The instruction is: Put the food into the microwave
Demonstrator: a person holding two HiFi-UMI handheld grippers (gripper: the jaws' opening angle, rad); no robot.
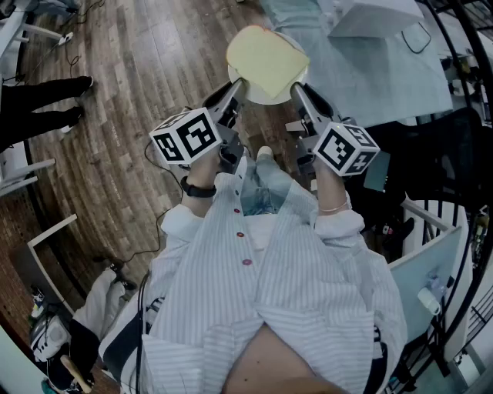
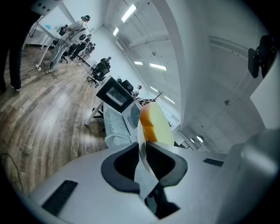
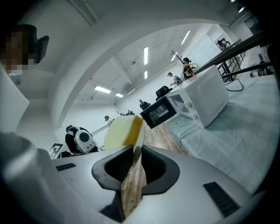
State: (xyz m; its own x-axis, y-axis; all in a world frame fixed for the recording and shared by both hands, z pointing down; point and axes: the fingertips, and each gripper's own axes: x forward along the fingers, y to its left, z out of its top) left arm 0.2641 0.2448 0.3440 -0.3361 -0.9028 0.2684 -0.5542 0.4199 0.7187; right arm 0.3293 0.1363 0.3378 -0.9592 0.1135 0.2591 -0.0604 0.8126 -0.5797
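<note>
A slice of pale yellow bread (image 1: pixel 266 58) lies on a white plate (image 1: pixel 269 96) held out in front of the person's body. My left gripper (image 1: pixel 239 83) is shut on the plate's left rim and my right gripper (image 1: pixel 295 88) on its right rim. In the left gripper view the plate (image 2: pixel 141 144) runs edge-on between the jaws of the left gripper (image 2: pixel 144 153), with the bread (image 2: pixel 155 124) beyond. The right gripper view shows the right gripper (image 3: pixel 136 159) clamped on the plate (image 3: pixel 139 140) beside the bread (image 3: pixel 122 131). The white microwave (image 3: pixel 203 98) stands ahead on a table, its dark front (image 3: pixel 159 111) facing left.
A table under a pale cloth (image 1: pixel 377 77) carries the microwave (image 1: pixel 373 15) at the upper right. A person's dark legs (image 1: pixel 42 104) stand on the wooden floor at the left. Cables and white furniture frames lie along the left edge.
</note>
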